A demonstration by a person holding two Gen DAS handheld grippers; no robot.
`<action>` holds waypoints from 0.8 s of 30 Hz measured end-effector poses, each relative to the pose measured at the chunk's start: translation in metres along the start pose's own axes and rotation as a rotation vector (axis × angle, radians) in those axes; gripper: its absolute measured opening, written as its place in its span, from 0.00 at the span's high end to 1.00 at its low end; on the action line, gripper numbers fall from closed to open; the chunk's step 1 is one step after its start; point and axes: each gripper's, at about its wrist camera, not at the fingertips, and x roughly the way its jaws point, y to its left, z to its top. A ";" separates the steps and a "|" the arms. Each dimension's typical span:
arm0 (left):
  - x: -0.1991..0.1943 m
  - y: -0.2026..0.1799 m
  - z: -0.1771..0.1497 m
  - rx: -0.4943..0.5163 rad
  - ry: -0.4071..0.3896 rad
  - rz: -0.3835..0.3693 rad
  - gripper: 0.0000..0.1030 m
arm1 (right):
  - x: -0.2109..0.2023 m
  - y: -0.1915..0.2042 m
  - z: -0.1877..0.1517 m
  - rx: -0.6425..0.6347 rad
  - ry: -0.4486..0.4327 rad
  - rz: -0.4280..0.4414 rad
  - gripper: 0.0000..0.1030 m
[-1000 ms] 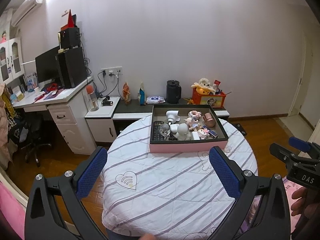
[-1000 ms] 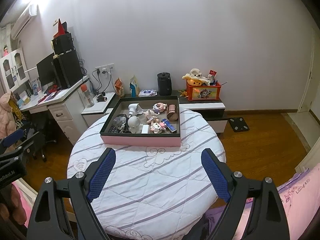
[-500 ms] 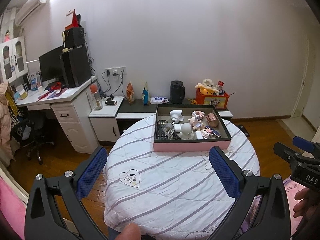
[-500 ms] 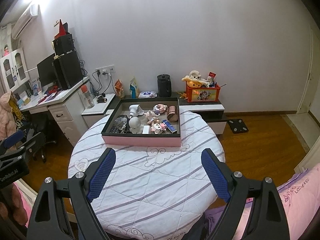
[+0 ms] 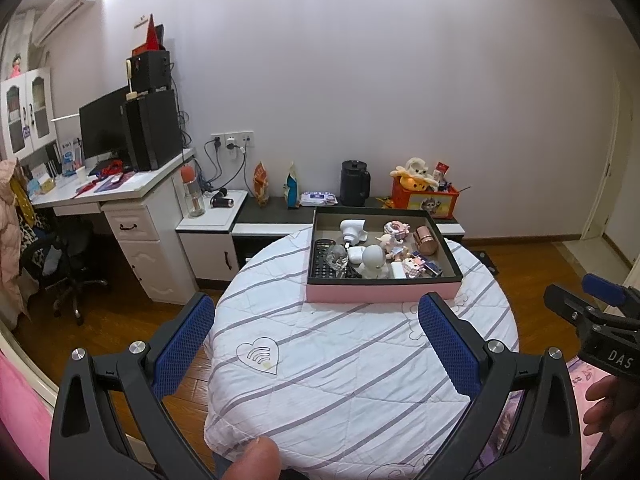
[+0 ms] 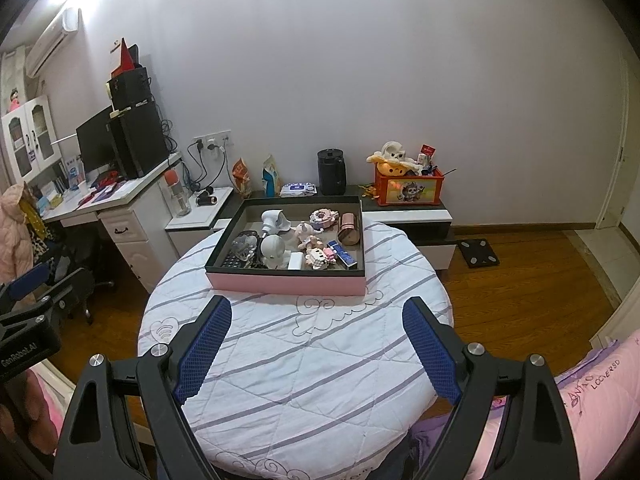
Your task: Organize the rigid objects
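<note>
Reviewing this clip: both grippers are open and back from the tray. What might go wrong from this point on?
The tray sits at the far side of the round table, overhanging its edge, so a push from the left gripper or right gripper may slide it off. Inside, the white round-headed figure, calculator and copper cylinder are crowded; wide jaws may bump neighbours.

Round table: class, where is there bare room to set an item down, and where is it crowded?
The striped cloth is bare from the pink tray's front wall to the table's near edge, between both open claws. Inside the tray, toys crowd the front; only a strip by its back wall is free.
</note>
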 end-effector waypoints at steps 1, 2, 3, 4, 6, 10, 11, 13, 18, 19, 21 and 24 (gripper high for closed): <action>0.000 0.000 0.000 0.000 0.000 0.002 0.00 | 0.000 0.000 0.000 0.000 0.000 0.000 0.14; 0.000 0.000 0.000 0.000 0.001 0.004 0.00 | 0.000 0.000 0.000 0.001 0.000 0.003 0.14; 0.001 0.000 0.000 0.000 0.000 0.006 0.00 | 0.000 0.000 0.000 0.001 0.000 0.002 0.14; 0.001 0.000 0.000 0.001 -0.001 0.008 0.00 | 0.001 0.000 0.001 0.002 0.001 0.001 0.14; 0.001 0.000 0.001 0.001 -0.003 0.009 0.00 | 0.001 0.000 0.001 0.003 0.002 0.001 0.14; 0.000 -0.002 0.002 0.010 -0.011 0.021 0.00 | 0.003 0.000 0.002 0.002 0.001 0.002 0.14; 0.000 -0.002 0.002 0.012 -0.013 0.025 0.00 | 0.004 0.000 0.002 0.002 0.001 0.003 0.14; 0.000 -0.003 0.003 0.018 -0.017 0.033 0.00 | 0.005 0.000 0.002 0.001 0.003 0.003 0.14; 0.000 -0.003 0.003 0.021 -0.019 0.042 0.00 | 0.007 0.001 0.003 -0.003 0.006 0.006 0.14; 0.000 -0.003 0.003 0.025 -0.021 0.047 0.00 | 0.008 0.001 0.003 -0.003 0.007 0.006 0.14; 0.000 -0.004 0.003 0.031 -0.022 0.048 0.00 | 0.008 0.002 0.003 -0.003 0.006 0.006 0.14; 0.001 -0.004 0.003 0.026 -0.017 0.038 0.00 | 0.009 0.002 0.002 -0.003 0.008 0.007 0.14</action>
